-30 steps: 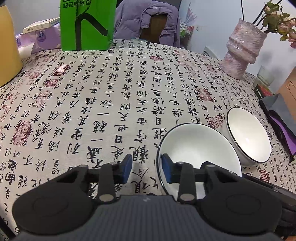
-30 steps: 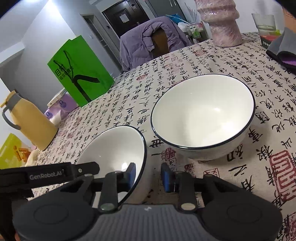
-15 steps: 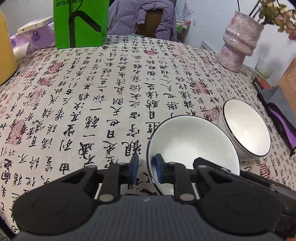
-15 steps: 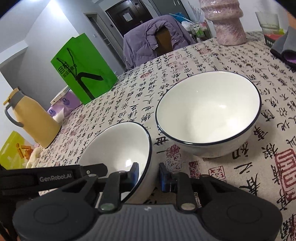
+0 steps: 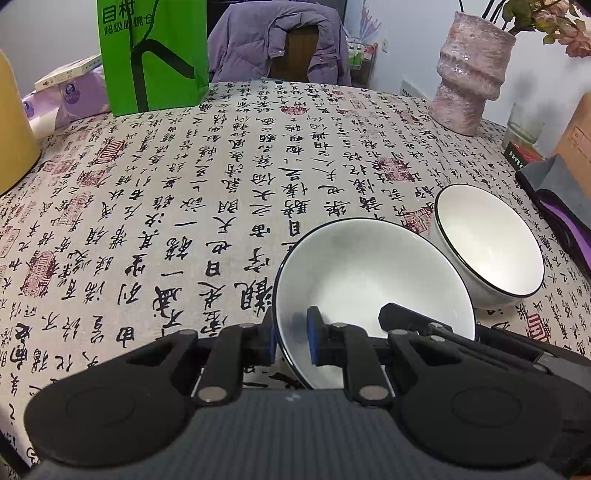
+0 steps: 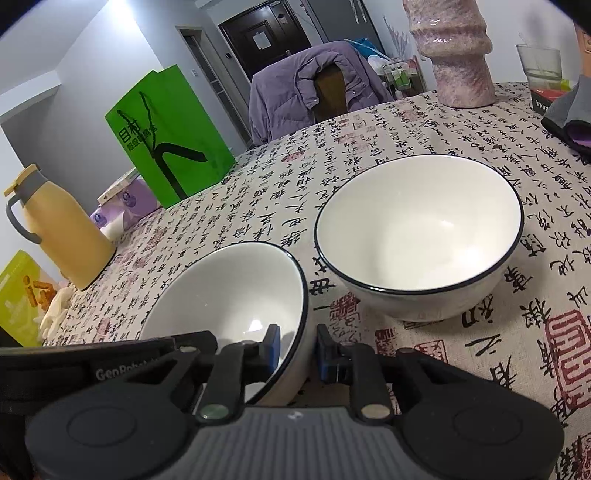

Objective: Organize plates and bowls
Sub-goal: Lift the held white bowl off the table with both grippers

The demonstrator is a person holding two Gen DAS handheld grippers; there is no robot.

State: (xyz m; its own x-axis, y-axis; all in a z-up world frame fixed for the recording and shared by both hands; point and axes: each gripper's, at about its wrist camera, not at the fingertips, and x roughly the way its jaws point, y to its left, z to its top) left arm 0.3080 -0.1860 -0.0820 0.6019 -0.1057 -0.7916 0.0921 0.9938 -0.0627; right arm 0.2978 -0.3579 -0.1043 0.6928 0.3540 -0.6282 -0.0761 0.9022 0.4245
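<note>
Bowls sit side by side on a table (image 5: 229,155) draped in a calligraphy-print cloth, and we see both grippers clamped on the same one. In the left wrist view, the left gripper (image 5: 291,338) pinches the left rim of the near bowl (image 5: 369,280), one blue pad outside the wall and one inside. The near bowl looks tipped toward the second bowl (image 5: 491,240), which stands upright just beside it on the right; we cannot tell whether the two touch. In the right wrist view, the right gripper (image 6: 297,350) grips the opposite, right-hand rim of the near bowl (image 6: 229,291), its jaws narrow with the wall between the pads, and the second bowl (image 6: 421,236) sits clear of it, a strip of cloth between them. Only this view shows the yellow thermos jug (image 6: 55,229) in full with its grey handle, a yellow-green box (image 6: 18,295) at the far left, and a dark door beyond the chair. The left view alone shows flowers (image 5: 546,22) rising from the pink vase (image 5: 469,74). Both views share the green paper bag (image 5: 155,55) and a purple jacket (image 5: 280,40) hung over a chair.
</note>
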